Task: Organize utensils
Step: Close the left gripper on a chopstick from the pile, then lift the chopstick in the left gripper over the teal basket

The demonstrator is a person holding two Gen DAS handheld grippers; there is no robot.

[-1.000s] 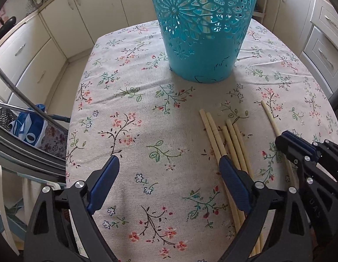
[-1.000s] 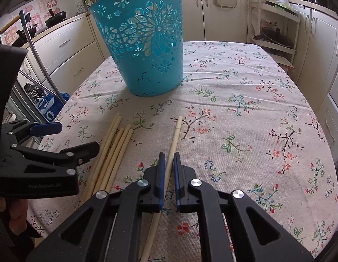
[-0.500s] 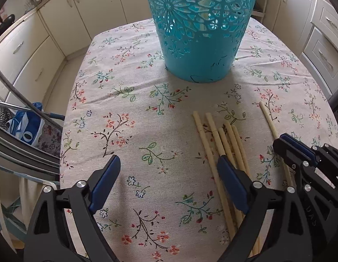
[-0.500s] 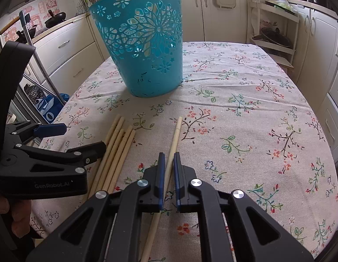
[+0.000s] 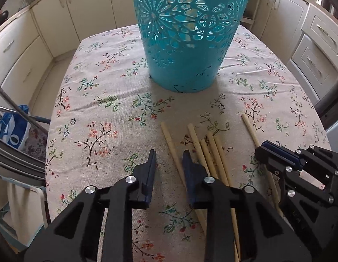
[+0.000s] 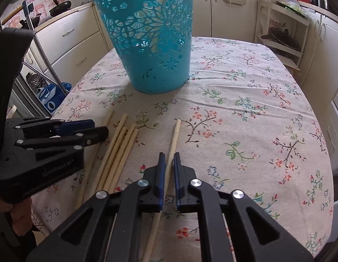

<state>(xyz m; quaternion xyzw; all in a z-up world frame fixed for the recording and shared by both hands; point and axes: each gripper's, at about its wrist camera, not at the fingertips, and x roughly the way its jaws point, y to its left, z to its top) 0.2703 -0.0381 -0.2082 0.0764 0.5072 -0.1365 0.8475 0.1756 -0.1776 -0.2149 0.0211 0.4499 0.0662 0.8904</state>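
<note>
A teal cut-out basket (image 5: pixel 186 35) (image 6: pixel 151 39) stands upright on the floral tablecloth. Several pale wooden chopsticks (image 5: pixel 203 150) (image 6: pixel 118 150) lie in a loose bunch in front of it. The leftmost one (image 5: pixel 171 148) has slid apart from the bunch and lies between the nearly closed jaws of my left gripper (image 5: pixel 169 155) (image 6: pixel 96 128). One single chopstick (image 6: pixel 173 139) (image 5: pixel 251 131) lies to the right. My right gripper (image 6: pixel 168 157) (image 5: pixel 275 150) is shut on that single chopstick near its middle.
The table (image 6: pixel 256 109) is oval, with edges close on the left and right. Kitchen cabinets (image 5: pixel 20 50) surround it. A blue bag (image 5: pixel 11 128) and metal rack sit left of the table. A shelf with pans (image 6: pixel 282 39) stands at the back right.
My left gripper has narrowed from wide open to a small gap around the leftmost chopstick, which shifted left away from the bunch. The right gripper stayed shut on the single chopstick.
</note>
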